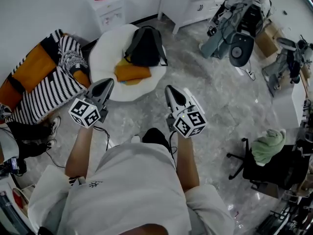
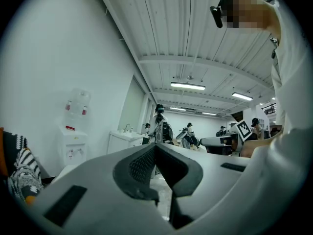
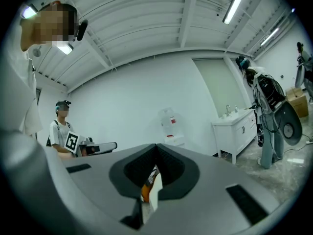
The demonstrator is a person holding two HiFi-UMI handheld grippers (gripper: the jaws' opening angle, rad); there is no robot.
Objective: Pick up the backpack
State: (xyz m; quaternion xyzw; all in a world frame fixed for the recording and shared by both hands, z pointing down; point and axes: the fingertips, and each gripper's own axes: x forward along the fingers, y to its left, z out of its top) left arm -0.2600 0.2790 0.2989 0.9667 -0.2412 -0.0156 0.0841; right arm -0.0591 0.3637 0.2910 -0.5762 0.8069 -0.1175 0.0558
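The black backpack (image 1: 145,45) lies on a round white chair (image 1: 105,58) by the wall, next to an orange cushion (image 1: 132,72). In the head view both grippers are held out level toward the chair, short of it and not touching the backpack. My left gripper (image 1: 110,81) points at the chair's near left rim and my right gripper (image 1: 167,88) at its near right edge. In the left gripper view the jaws (image 2: 156,146) meet with nothing between them. The right gripper (image 3: 156,147) is likewise shut and empty, with a sliver of orange showing below its tips.
A black, white and orange striped blanket (image 1: 44,82) covers a seat at the left. A water dispenser (image 1: 108,11) and a white cabinet (image 1: 190,1) stand along the far wall. Grey equipment (image 1: 239,28) and a cardboard box (image 1: 266,40) are at the right, and an office chair with green cloth (image 1: 269,151) is nearer.
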